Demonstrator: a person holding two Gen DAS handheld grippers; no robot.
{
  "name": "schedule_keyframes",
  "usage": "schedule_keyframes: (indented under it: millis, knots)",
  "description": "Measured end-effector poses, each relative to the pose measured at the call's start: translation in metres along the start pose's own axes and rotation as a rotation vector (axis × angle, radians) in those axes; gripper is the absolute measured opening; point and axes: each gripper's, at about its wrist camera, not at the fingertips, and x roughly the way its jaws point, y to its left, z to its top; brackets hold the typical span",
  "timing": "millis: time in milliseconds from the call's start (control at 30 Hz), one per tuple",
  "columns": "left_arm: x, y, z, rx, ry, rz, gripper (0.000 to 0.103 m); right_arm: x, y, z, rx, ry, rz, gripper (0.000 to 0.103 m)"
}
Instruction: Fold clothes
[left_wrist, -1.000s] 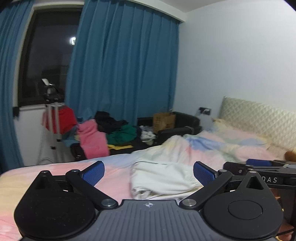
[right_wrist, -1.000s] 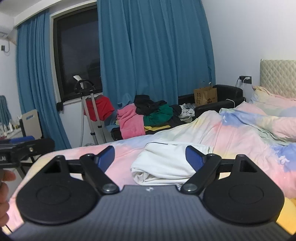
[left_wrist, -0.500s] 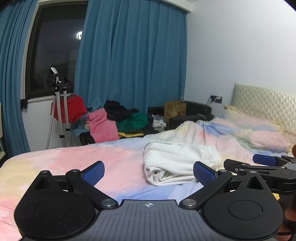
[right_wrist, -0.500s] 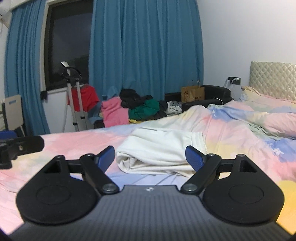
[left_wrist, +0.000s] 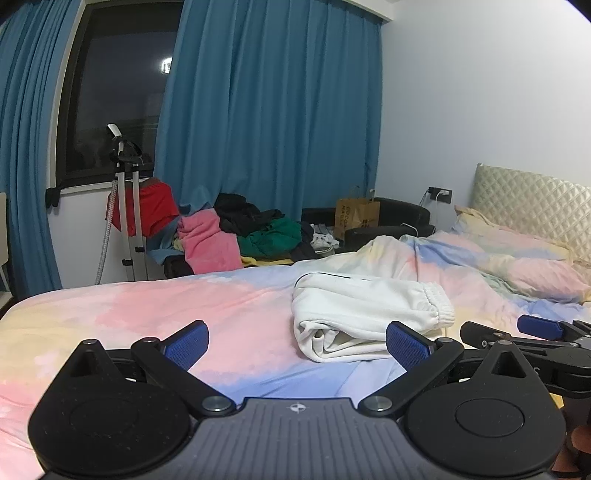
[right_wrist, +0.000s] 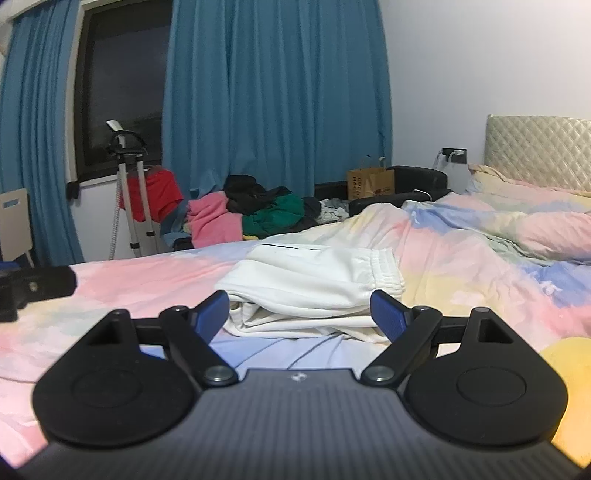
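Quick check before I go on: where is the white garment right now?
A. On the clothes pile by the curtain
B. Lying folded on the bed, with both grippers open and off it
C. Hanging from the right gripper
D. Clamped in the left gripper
B: the white garment lies folded on the bedspread, while the left gripper and right gripper both stand open, gripping nothing.

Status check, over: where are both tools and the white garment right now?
Left tool open, empty. Right tool open, empty, just short of the garment. White garment lies folded on the bed. Nothing in the way.
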Motion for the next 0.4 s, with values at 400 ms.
schedule_keyframes:
  millis: [400]
  knots:
    - [-0.0031, -0.0022, -0.0002, 0.009, -0.002, -0.001, 0.103, 0.0068, -0.0005, -0.0015, 0.007, 0.031, -0.008, 0.085]
